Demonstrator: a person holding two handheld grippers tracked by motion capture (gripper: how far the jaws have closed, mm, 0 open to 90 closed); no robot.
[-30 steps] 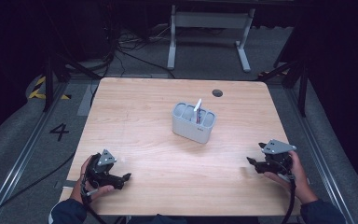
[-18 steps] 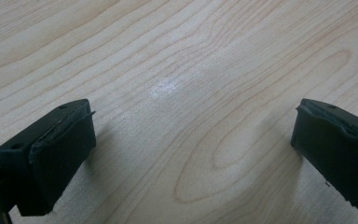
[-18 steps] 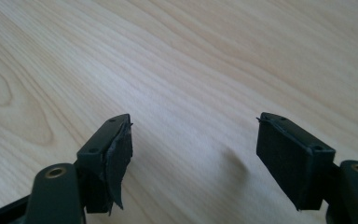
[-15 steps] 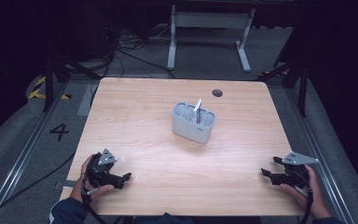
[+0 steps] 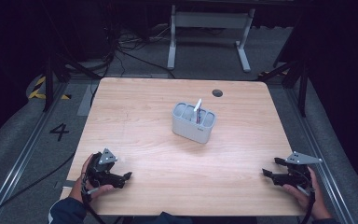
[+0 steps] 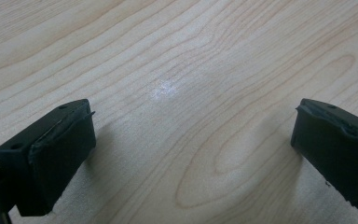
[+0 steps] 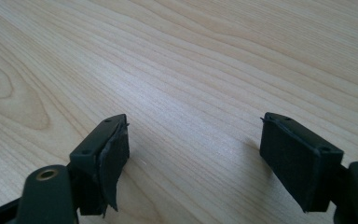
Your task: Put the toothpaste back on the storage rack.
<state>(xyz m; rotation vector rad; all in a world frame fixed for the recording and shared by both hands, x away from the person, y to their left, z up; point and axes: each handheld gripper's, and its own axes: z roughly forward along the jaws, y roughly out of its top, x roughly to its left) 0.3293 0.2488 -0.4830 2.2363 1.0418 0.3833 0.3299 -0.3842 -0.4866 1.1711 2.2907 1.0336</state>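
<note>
- A caddy [image 5: 194, 122] with compartments stands on the worktop [image 5: 140, 116], near its middle.
- A thin stick-like item [image 5: 197, 105] stands tilted in one of the caddy's compartments; which one is unclear.
- The left tool [image 5: 124, 178] sits at the worktop's near left corner.
- The right tool [image 5: 269, 171] sits at the near right edge, well apart from the caddy.
- A small round hole [image 5: 217, 93] lies behind the caddy, near the far edge.

The pale, wood-grain table top [image 5: 158, 135] is evenly and brightly lit from overhead, while the floor beyond it, from nine round to three o'clock, falls into near-black. The high view is soft and slightly grainy. In the left gripper view a small white glare spot [image 6: 167, 88] sits at twelve o'clock, and the black jaws throw faint, diffuse shadows. Jaw edges nearest the cameras blur.
</note>
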